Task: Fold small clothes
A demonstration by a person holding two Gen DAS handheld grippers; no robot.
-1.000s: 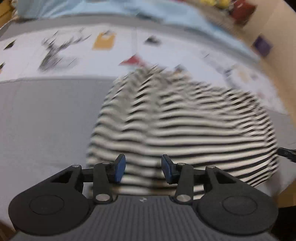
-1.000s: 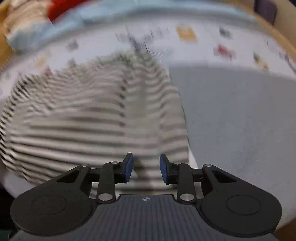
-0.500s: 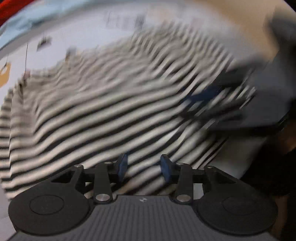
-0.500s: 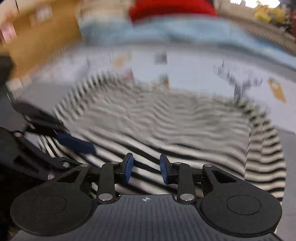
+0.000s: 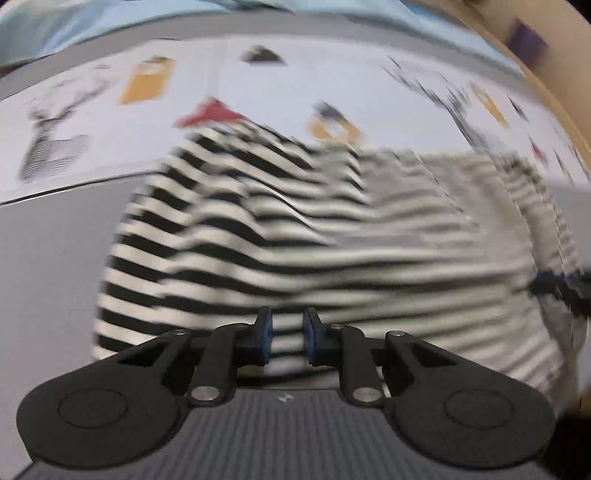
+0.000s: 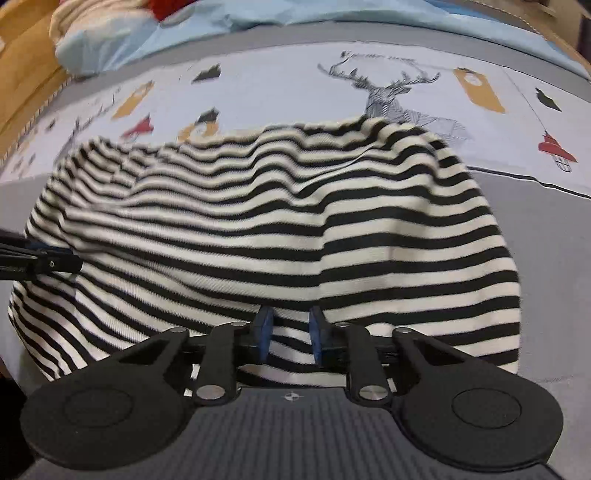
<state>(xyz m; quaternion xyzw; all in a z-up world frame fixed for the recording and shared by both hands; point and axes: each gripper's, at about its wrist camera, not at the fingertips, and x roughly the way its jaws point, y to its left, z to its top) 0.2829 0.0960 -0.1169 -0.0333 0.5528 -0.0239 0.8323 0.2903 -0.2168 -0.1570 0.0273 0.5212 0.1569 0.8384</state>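
— Striped cloth fills both my views. Nearest me, the left hand-held gripper (image 5: 286, 338) and the right hand-held gripper (image 6: 290, 334) each have their blue pads narrowly parted around the near hem of the striped top (image 6: 258, 236). Whether they actually pinch the fabric, I cannot tell.

— How far along is the folding?

— Early, I judge. The top lies rumpled on the bed (image 6: 554, 229), bulging in ridges, with no crisp fold edge that I can see. Flattening and the folds themselves look left to do.

— Anything you can't read?

— The left view is smeared by motion. Sleeves and neckline are hidden. Farther back, the deer-print sheet (image 6: 295, 81) and a blue blanket (image 6: 258, 14) are cut off.
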